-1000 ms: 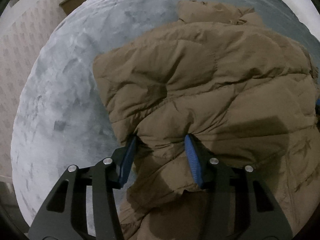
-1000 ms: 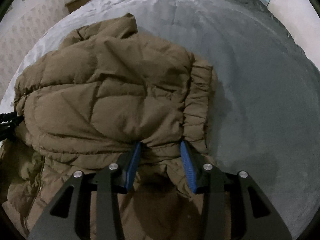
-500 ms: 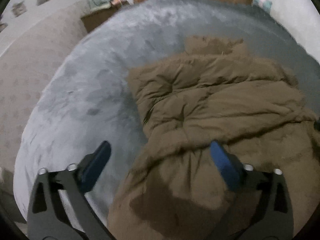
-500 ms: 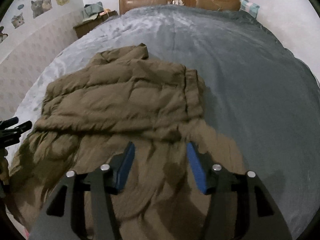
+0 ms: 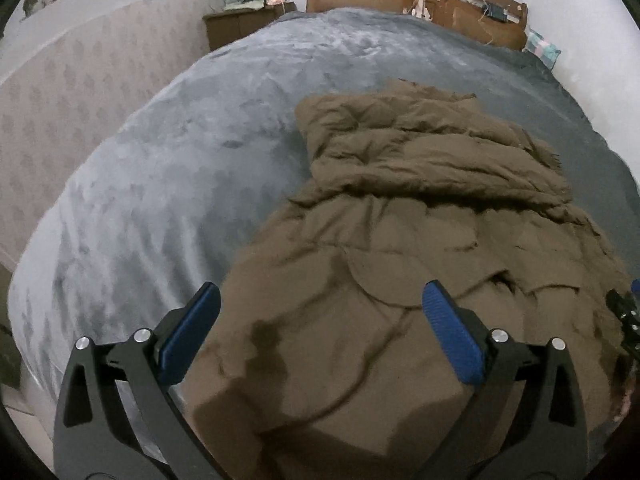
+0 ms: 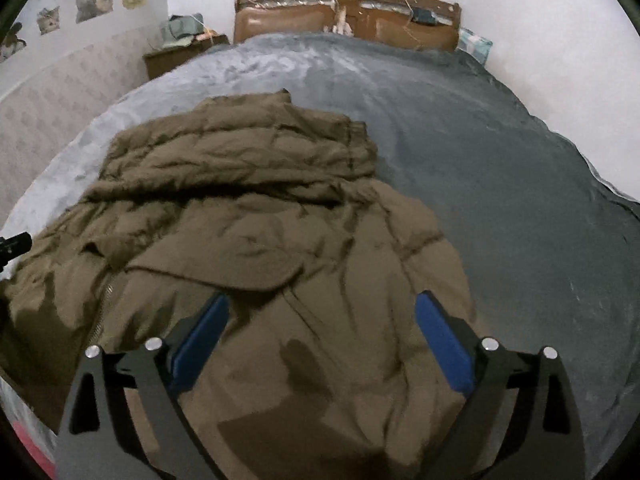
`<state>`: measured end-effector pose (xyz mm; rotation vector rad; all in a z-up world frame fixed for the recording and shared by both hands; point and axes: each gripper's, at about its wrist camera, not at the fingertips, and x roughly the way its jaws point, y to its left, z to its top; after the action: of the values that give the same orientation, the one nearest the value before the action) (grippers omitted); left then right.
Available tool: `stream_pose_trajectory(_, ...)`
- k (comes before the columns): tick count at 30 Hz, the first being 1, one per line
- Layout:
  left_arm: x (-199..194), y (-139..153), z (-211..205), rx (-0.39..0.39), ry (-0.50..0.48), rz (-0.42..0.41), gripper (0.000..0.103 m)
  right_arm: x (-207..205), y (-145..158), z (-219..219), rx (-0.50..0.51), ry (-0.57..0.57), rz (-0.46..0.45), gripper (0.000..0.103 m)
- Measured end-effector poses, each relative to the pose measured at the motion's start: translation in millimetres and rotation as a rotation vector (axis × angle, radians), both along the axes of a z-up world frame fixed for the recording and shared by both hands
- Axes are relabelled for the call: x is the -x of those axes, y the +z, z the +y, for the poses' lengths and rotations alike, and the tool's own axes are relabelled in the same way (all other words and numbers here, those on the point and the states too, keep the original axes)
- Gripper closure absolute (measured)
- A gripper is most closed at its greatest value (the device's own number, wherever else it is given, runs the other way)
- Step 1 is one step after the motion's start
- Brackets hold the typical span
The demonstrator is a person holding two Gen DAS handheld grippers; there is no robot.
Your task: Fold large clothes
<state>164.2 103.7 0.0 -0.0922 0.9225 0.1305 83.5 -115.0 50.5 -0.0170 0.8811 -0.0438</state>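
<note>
While most of both views is filled by a bed [image 5: 168,168] under a grey plush blanket [image 6: 500,184], the brown puffer jacket [image 5: 420,208] is seen lying on that blanket, toward the near edge. From the left wrist view the jacket is spread from the centre to 3 o'clock; from the right wrist view it [image 6: 248,216] is spread from the centre to 9 o'clock. A quilted part of the jacket is laid doubled over the far portion as a thick band [image 6: 240,160], and a rounded flap [image 6: 224,268] is seen lying across the nearer portion, with a zip line [image 6: 106,292] visible at 8 o'clock in the right wrist view.

Beyond the blanket, at 12 o'clock, a brown headboard [image 6: 344,16] is set against a white wall. A wooden nightstand [image 5: 244,28] is placed at 11 o'clock, with folded items on top. Cat stickers [image 6: 92,0] are fixed to the wall at 10 o'clock.

The left hand-held gripper [image 5: 320,320] is held above the jacket's near part with its blue-padded fingers [image 5: 188,336] spread wide, and nothing is grasped. The right hand-held gripper [image 6: 320,320] is likewise held over the jacket, released, its blue fingers [image 6: 444,340] well apart and empty.
</note>
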Motion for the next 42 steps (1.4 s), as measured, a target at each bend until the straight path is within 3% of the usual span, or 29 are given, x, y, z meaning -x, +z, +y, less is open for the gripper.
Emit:
stream_pose_trajectory(4,9.7,2.2,-9.1,-0.031,-0.038,0.027,0.003,10.1,3.5,-14.7,-0.045,-0.054,-0.012,0.008)
stream_pose_trajectory(7,16.9,8.5,-19.2,-0.062,-0.075,0.022,0.003,20.9,9.8,-19.1,-0.037,-0.092,-0.047,0.008)
stream_pose_trajectory(12,23.8,15.4,-22.0,-0.031,-0.101,0.057,0.003,36.3,21.7,-24.9,0.016,-0.136,-0.090,0.008)
stream_pose_trajectory(16,33.4,17.9,-25.1,-0.080,-0.138,0.032,0.003,41.5,20.6,-28.7,-0.007,-0.142,-0.104,0.008)
stream_pose_trajectory(19,38.8,8.1,-23.3,-0.094,-0.128,0.030,0.003,43.1,16.3,-24.2,-0.018,-0.123,-0.116,0.008)
stream_pose_trajectory(27,57.0,-9.8,-10.8,-0.063,-0.048,0.041,0.003,55.3,5.3,9.4,0.121,0.030,-0.116,0.008)
stream_pose_trajectory(32,56.3,-2.9,-4.7,-0.093,-0.030,0.017,0.003,56.5,5.2,3.9,0.070,0.028,-0.107,0.008)
stream_pose_trajectory(36,62.0,11.1,5.1,-0.048,-0.019,-0.029,0.003,56.3,8.2,-0.2,0.050,0.020,-0.107,0.008)
stream_pose_trajectory(42,74.1,13.3,14.2,-0.036,0.003,-0.030,0.003,58.0,6.8,-5.3,0.033,0.001,-0.104,0.008)
